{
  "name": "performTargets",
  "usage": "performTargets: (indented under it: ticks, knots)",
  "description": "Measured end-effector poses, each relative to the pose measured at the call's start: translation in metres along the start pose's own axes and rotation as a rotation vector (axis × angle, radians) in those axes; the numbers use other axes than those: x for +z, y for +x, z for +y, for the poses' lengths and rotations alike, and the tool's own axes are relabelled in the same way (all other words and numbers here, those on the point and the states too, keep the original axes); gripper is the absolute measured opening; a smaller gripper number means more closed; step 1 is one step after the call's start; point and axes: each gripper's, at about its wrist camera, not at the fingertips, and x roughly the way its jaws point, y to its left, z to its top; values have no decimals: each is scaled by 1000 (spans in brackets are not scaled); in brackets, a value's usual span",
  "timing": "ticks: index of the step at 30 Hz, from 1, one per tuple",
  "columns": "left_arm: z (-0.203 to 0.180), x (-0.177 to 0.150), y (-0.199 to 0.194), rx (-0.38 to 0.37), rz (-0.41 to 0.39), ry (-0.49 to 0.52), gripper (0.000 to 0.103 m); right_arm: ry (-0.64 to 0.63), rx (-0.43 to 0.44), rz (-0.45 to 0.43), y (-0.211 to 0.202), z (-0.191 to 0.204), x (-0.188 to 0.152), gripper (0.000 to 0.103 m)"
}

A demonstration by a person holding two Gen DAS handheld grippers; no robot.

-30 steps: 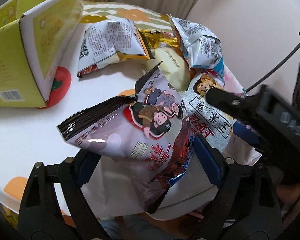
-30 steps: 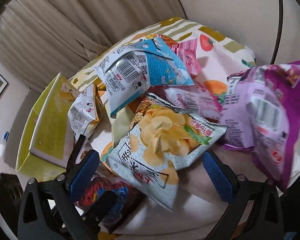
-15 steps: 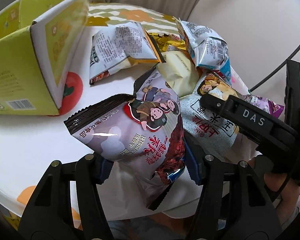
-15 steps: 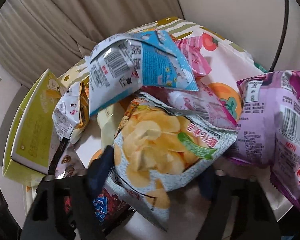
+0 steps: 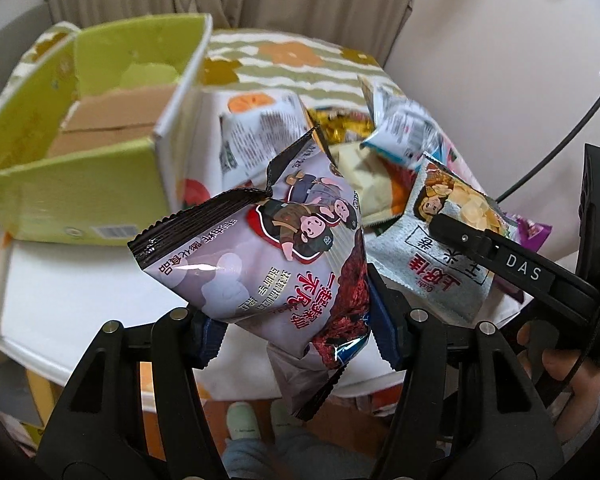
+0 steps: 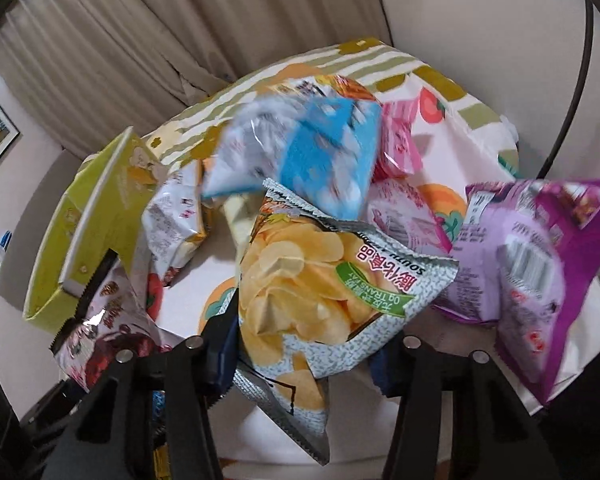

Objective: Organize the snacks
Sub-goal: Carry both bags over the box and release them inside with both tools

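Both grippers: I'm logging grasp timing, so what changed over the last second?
The right gripper closed on the chip bag and raised it. The left gripper, clamped on the jerky bag, lifted it off the table toward the green box. The pile stayed.

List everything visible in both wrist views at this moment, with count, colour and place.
Jerky bag: 1, lilac and dark red, in left gripper.
Chip bag: 1, grey with yellow chips, in right gripper.
Purple bag: 1, table's right edge.
Blue-and-white bag: 1, blurred, atop pile.
Pink bags: 2, behind the chip bag.
Box: 1, yellow-green, open, left side.
Tablecloth: 1, white, fruit print.
Left gripper: black, shut.
Right gripper: black, shut.
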Motion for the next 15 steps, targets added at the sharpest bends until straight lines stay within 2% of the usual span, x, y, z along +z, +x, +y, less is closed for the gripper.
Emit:
performTargets:
  ticks: [8,15]
  knots:
    - [1,7,-70,74,-118,-42,57,-76,102,-61,-44,27,27,48]
    - [37,36,-106,122,-198,-87,57,-161,168,-129,-63,74,54,48]
